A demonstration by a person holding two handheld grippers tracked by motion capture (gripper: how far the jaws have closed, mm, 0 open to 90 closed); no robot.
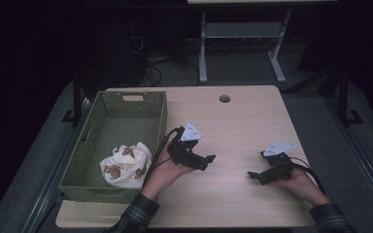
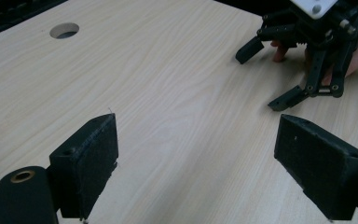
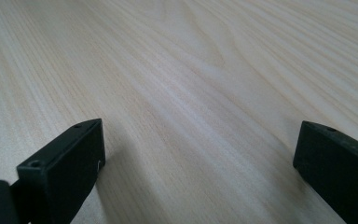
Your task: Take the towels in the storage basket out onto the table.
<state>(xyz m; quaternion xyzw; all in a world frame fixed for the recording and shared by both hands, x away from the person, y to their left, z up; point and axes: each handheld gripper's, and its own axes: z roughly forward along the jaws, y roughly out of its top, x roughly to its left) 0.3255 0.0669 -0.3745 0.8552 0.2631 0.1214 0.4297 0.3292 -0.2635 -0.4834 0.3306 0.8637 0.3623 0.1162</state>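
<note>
Left gripper (image 1: 209, 160) over table (image 1: 243, 121) centre, just right of basket, jaws spread, nothing between them; points right toward right gripper. Right gripper (image 1: 252, 175) near table's right front, jaws spread, nothing held, points left. Both low over bare wood, near each other, not touching. Crumpled white cloth with brown print (image 1: 126, 165) lies in near end of green woven basket (image 1: 148, 121); bunched, no clear long axis. Basket's long axis runs away from person, along table's left edge.
</note>
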